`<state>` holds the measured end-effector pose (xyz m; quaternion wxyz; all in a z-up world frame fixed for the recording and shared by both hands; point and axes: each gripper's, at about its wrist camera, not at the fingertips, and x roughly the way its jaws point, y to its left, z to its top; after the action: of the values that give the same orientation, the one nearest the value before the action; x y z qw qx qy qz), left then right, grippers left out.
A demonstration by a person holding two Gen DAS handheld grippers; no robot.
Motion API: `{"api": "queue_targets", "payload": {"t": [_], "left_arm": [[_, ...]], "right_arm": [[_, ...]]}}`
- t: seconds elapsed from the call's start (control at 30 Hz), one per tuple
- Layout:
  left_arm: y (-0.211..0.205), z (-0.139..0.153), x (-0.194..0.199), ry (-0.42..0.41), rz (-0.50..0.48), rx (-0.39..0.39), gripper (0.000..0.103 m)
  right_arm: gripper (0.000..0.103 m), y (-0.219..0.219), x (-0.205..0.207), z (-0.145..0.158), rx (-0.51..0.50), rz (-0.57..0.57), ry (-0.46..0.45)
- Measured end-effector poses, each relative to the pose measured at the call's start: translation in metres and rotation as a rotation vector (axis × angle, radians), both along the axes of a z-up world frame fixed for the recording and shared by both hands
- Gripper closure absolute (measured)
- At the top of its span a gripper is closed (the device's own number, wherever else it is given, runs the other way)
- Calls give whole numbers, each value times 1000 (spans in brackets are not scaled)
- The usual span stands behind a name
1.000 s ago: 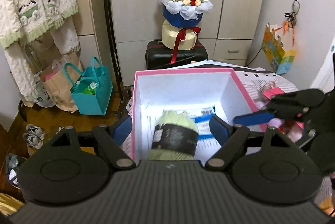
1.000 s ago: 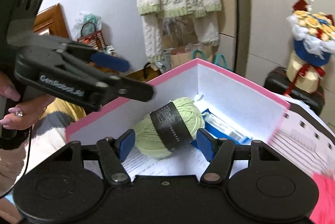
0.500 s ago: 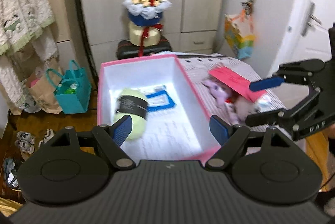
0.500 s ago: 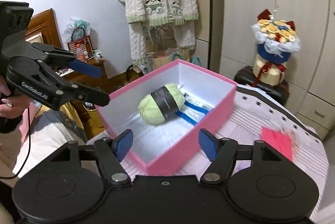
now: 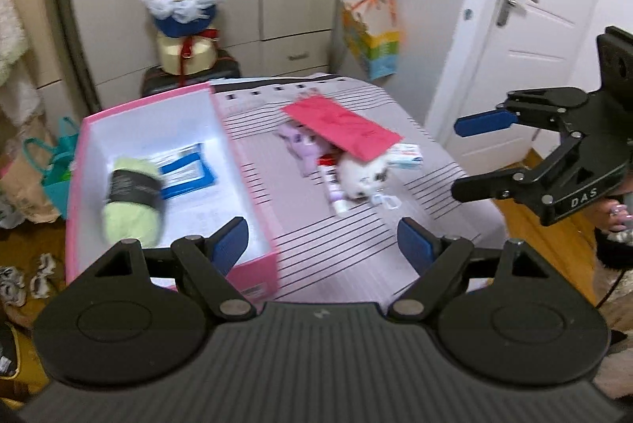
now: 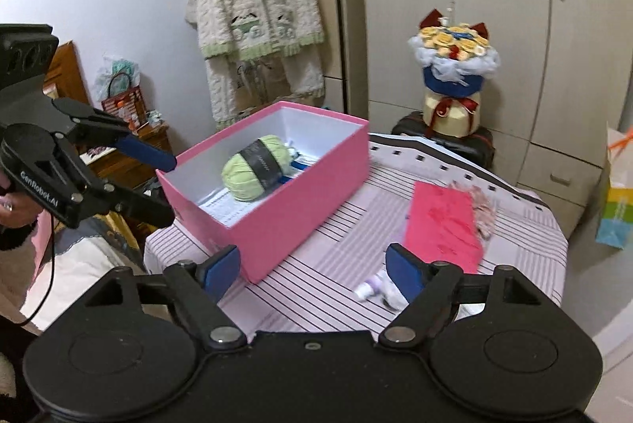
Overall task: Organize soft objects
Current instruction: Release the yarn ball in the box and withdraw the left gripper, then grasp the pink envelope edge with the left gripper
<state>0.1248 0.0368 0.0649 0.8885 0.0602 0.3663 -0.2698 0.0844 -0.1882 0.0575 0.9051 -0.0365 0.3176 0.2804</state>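
A pink box (image 5: 253,186) (image 6: 300,201) stands on the striped table; a green yarn ball (image 5: 132,197) (image 6: 255,168) with a black band lies inside it. A purple plush toy (image 5: 300,146) and a white plush toy (image 5: 362,172) lie to the right of the box, partly under a red envelope (image 5: 342,126) (image 6: 443,217). My left gripper (image 5: 322,245) is open and empty above the box's near corner. My right gripper (image 6: 312,270) is open and empty over the table, right of the box. Each shows in the other's view, the right one (image 5: 470,158) and the left one (image 6: 162,187).
A small white tube (image 5: 336,193) (image 6: 370,288) and a small packet (image 5: 407,154) lie by the toys. A flower bouquet (image 5: 184,16) stands on a suitcase behind the table. A cardigan (image 6: 253,12) hangs at the wall. A door (image 5: 534,27) is at the right.
Both grippers have pulled back and up from the box and swung right, empty. The yarn ball stays in the box. The plush toys and envelope have come into view.
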Motion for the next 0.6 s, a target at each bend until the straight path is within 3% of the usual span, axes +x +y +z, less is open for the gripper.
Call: {"api": "queue_targets", "payload": {"t": [0.3, 0.4, 0.6], "left_arm": [[-54, -22, 40, 14, -16, -112, 24], [-66, -35, 60, 6, 27, -151, 24], [-83, -54, 91, -75, 144, -156, 26]], "right_arm": [[11, -40, 34, -28, 39, -39, 11], [10, -45, 52, -45, 42, -64, 13], [9, -41, 93, -75, 23, -81, 25]]}}
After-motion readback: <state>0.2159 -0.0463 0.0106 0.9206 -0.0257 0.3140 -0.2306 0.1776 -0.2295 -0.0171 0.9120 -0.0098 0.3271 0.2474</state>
